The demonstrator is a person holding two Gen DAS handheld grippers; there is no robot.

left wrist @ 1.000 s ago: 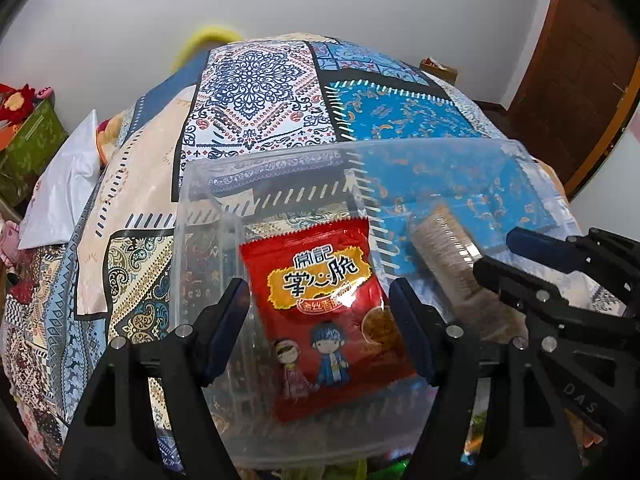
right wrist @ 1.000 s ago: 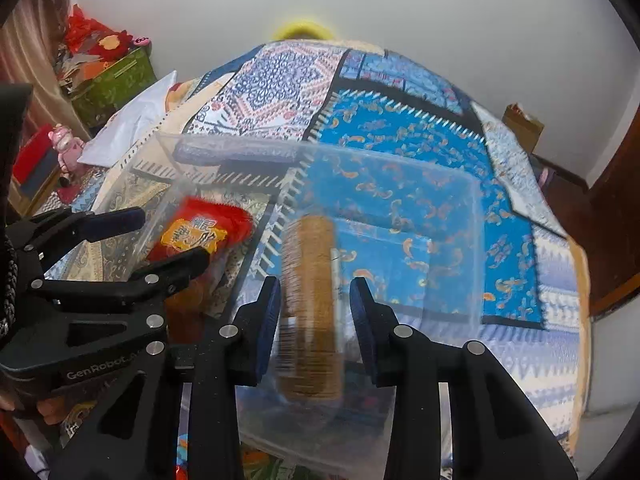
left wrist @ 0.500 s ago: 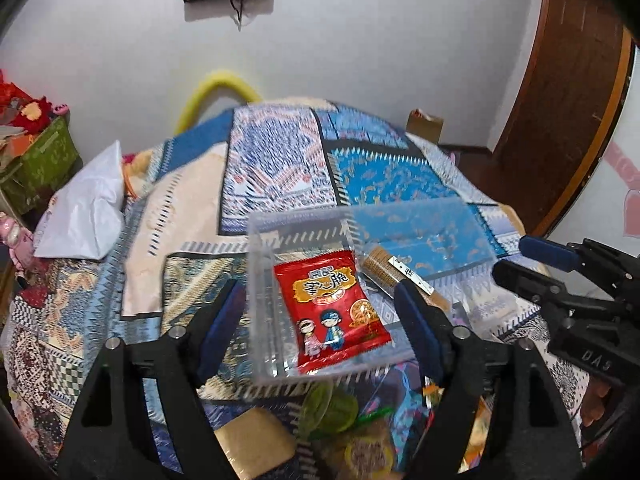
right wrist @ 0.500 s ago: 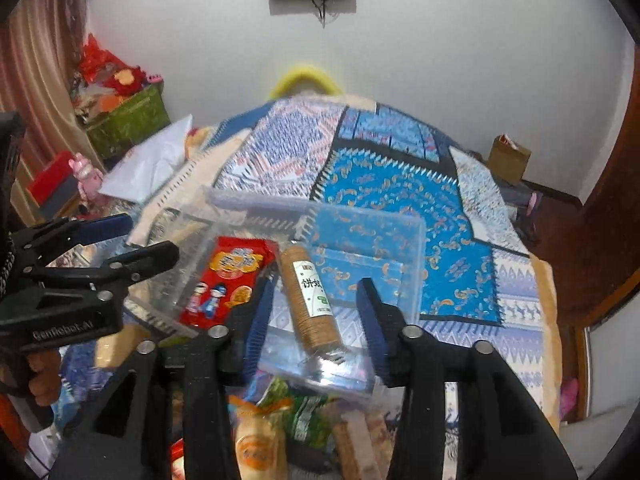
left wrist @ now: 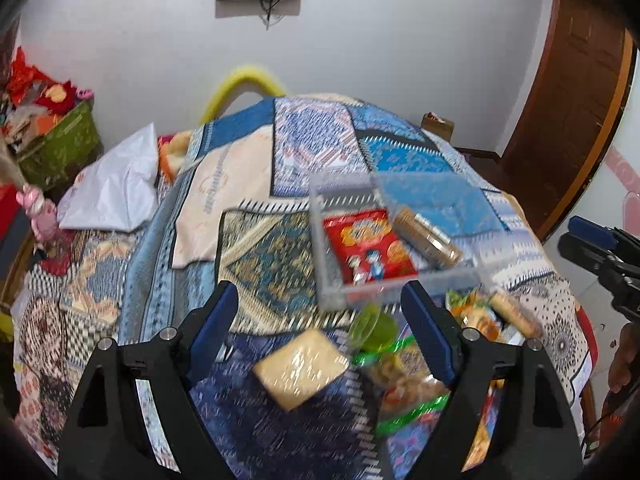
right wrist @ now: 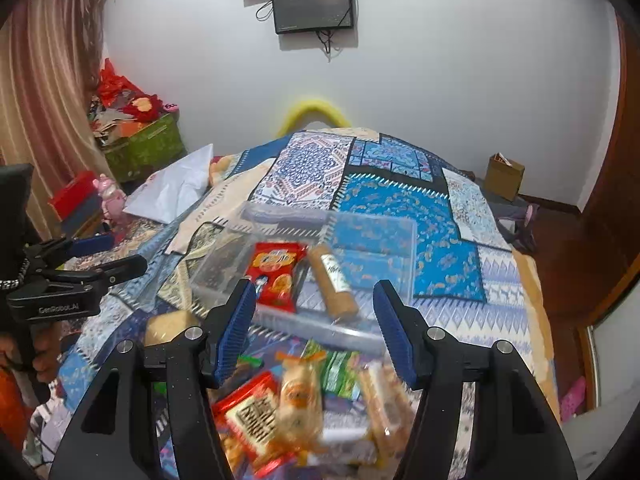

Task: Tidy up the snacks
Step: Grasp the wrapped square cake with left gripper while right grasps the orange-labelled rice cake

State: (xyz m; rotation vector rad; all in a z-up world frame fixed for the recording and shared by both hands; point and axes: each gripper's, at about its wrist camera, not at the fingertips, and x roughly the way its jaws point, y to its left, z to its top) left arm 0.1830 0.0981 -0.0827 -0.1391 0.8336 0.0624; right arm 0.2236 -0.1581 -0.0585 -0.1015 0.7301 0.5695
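A bed (right wrist: pixel 400 216) under a patchwork quilt fills both views and carries everything. On the quilt, toward the near edge of the bed, sits a clear plastic bin (right wrist: pixel 372 236), its near wall facing the pile of loose snacks. Inside it lie a red snack packet (right wrist: pixel 276 276) on the bin's left side and a brown biscuit roll (right wrist: pixel 334 284) just beside it on the right.

Between the bin and the near edge of the bed is the unsorted heap: a tan wrapped cake (left wrist: pixel 300 368), a green cup (left wrist: pixel 376 328), green-trimmed bags (left wrist: pixel 408 396), a red-and-white packet (right wrist: pixel 248 412) and a pale wrapped pastry (right wrist: pixel 300 396), overlapping and partly blurred.

The left gripper (left wrist: pixel 320 332) hangs above the heap, its jaws standing wide and opening, with nothing between them. The right gripper (right wrist: pixel 316 332) hangs over the near wall of the bin, its jaws part open and opening too, and likewise empty.

The risks ahead, as I judge them: the heap is crowded, so closing on one wrapper may catch a neighbour as well. The wrappers look slick and crinkly, so a shallow pinch could slip. The light bin may slide on the soft quilt if a gripper knocks its wall.
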